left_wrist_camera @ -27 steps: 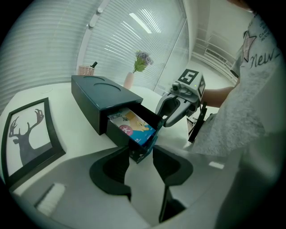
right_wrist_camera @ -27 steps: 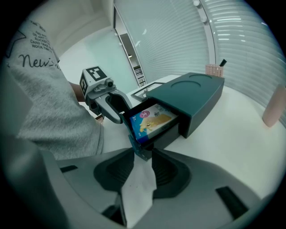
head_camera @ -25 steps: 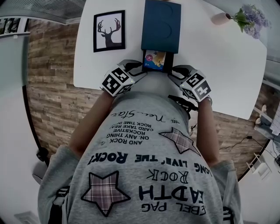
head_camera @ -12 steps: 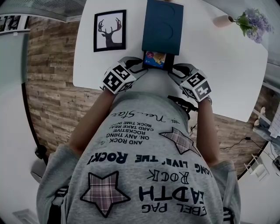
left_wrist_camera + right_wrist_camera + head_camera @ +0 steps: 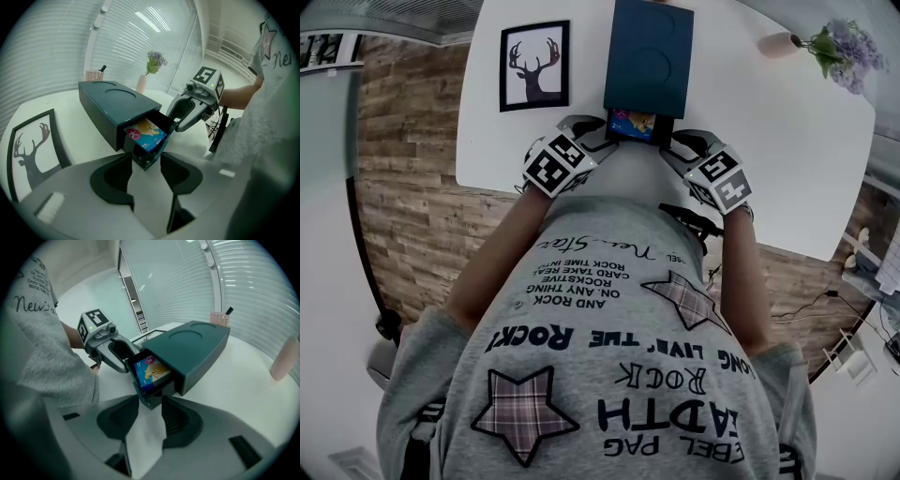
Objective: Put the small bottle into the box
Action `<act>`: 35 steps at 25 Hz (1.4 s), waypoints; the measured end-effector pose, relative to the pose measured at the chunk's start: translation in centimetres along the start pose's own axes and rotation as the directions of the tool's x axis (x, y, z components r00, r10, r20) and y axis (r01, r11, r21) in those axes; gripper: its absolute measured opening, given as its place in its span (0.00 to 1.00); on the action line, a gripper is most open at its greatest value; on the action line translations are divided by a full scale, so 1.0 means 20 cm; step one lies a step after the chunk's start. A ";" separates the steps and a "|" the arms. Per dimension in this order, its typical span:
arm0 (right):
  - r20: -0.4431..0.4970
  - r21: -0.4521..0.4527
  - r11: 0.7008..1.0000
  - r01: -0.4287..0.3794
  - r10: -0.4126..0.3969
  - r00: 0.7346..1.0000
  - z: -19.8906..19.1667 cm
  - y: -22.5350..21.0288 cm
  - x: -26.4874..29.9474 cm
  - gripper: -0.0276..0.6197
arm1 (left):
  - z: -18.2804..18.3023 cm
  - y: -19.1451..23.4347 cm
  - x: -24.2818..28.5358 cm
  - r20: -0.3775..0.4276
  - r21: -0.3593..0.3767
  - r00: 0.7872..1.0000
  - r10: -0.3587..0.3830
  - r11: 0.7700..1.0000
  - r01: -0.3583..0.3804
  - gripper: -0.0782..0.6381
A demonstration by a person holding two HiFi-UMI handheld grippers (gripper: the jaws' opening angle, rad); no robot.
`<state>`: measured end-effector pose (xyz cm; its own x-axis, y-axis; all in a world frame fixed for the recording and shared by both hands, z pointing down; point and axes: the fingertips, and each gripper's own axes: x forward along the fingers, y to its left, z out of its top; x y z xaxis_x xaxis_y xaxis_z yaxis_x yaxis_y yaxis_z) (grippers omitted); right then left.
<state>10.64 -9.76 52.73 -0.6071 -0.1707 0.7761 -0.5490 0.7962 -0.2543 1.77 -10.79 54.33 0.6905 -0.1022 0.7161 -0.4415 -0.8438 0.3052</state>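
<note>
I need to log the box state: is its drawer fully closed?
No: the drawer juts out of the box, showing a blue packet inside.

One box (image 5: 648,56), one packet (image 5: 634,124), one deer picture (image 5: 534,66), one flower vase (image 5: 778,43), one table (image 5: 750,122).

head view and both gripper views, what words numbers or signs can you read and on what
"LONG LIVE THE ROCK!": grey T-shirt, upside down in the head view.
"ROCK", "EARTH": same shirt, large print.
"New": script on the shirt, right gripper view.
Shirt's small block of lines: too small to read surely.
Colourful packet: print blurred.
Marker cubes: square patterns, no words.
</note>
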 end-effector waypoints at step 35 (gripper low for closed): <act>-0.007 0.015 0.986 0.166 -0.166 0.986 0.10 -0.20 0.01 0.35 | 0.11 0.17 0.02 0.002 0.057 0.992 0.123 0.991 -0.123 0.43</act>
<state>11.60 -14.18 52.69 -0.5031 -0.2964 0.8118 -0.6511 0.7477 -0.1305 1.77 -14.90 54.29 0.6322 -0.2065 0.7468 -0.4899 -0.8532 0.1788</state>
